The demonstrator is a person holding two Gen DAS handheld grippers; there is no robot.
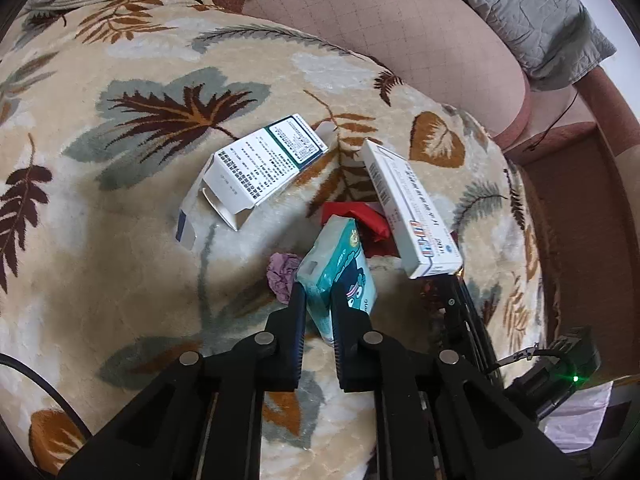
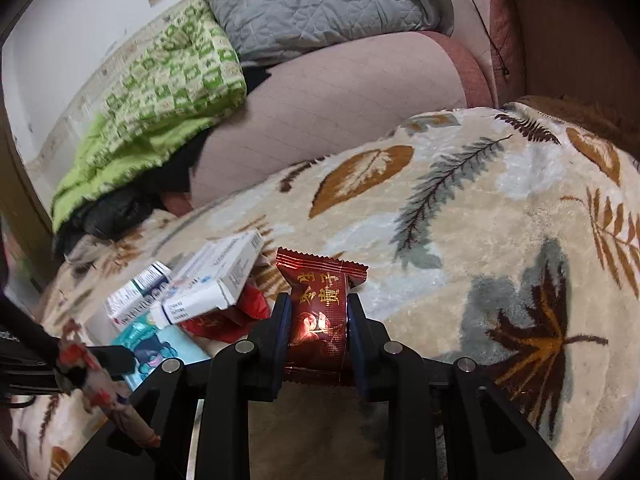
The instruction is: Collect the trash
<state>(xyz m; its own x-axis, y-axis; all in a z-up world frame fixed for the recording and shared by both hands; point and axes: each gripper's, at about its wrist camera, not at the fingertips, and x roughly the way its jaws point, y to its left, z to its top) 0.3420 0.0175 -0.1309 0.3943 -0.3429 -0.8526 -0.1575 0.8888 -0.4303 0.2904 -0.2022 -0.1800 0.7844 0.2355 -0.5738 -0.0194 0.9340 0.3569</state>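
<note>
Tissue pack (image 1: 340,268) in L claw (image 1: 318,304), wrapper (image 2: 320,316) in R claw (image 2: 318,316)

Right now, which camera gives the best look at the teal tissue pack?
The left wrist view: the teal tissue pack sits centre frame, clamped in the left gripper, cartoon print visible. The right wrist view shows only part of it at the lower left, behind the other gripper's finger.

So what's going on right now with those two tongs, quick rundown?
Left tongs shut on teal tissue pack. Right tongs shut on red snack wrapper. Two white boxes and a purple wad on the blanket. Nothing blocking.
</note>
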